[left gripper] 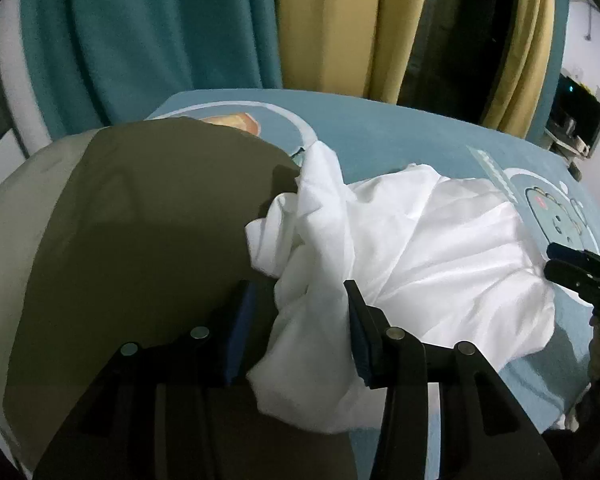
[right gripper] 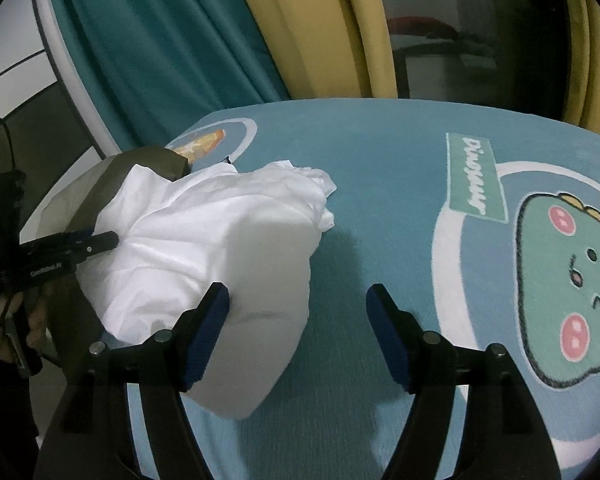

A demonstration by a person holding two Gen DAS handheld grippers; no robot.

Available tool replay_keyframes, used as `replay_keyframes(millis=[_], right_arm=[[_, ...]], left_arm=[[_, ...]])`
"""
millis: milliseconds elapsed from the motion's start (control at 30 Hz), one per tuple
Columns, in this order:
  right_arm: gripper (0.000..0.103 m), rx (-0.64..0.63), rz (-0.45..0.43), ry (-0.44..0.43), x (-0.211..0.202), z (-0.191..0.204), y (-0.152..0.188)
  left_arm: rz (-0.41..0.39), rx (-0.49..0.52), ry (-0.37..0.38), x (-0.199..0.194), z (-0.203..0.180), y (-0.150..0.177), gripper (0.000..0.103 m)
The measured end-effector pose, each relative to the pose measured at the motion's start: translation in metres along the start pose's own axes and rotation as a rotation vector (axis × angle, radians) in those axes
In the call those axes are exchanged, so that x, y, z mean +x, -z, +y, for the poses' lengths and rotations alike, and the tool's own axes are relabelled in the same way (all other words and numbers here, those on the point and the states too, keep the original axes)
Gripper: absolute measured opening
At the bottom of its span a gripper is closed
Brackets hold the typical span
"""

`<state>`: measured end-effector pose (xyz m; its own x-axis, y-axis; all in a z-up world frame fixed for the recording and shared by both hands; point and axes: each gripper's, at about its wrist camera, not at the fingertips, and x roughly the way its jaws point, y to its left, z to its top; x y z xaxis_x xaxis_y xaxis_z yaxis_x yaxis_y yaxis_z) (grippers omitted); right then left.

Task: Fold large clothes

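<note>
A crumpled white garment [left gripper: 440, 240] [right gripper: 220, 220] lies bunched on the blue dinosaur-print cover [right gripper: 380, 180]. My left gripper [left gripper: 300, 312] stands open over its left end. A ridge of white cloth runs up between the jaws and touches the right pad, while a gap shows at the left pad. My right gripper [right gripper: 300, 304] is open at the bunch's near right edge. Its left finger [right gripper: 216, 312] rests against the cloth and its right finger [right gripper: 384, 316] is over bare cover. Each gripper shows in the other view: the right gripper [left gripper: 550, 260] and the left gripper [right gripper: 108, 240].
An olive and grey garment [left gripper: 140, 220] [right gripper: 156, 160] lies spread to the left, partly under the white one. Teal curtains [left gripper: 140, 40] and yellow curtains [left gripper: 328, 20] hang behind the cover. A hand [right gripper: 4, 320] holds the left gripper. A dark device [left gripper: 580, 116] sits far right.
</note>
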<state>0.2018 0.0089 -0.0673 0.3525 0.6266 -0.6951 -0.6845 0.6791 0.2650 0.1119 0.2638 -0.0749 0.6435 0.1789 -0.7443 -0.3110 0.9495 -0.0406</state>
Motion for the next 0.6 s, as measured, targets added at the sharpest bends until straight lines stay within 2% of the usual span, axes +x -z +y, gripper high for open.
replay_keyframes(millis=[267, 433, 600], right_arm=[[0.073, 0.005, 0.003, 0.019, -0.020, -0.004, 0.016], [0.073, 0.017, 0.003, 0.041, -0.035, -0.012, 0.027], [0.073, 0.040, -0.002, 0.066, -0.052, -0.026, 0.039]], left_arm=[[-0.078, -0.041, -0.014, -0.037, -0.008, 0.022, 0.047], [-0.176, -0.145, -0.001, -0.070, -0.014, 0.040, 0.047], [-0.187, -0.148, 0.021, -0.078, -0.035, 0.059, 0.047]])
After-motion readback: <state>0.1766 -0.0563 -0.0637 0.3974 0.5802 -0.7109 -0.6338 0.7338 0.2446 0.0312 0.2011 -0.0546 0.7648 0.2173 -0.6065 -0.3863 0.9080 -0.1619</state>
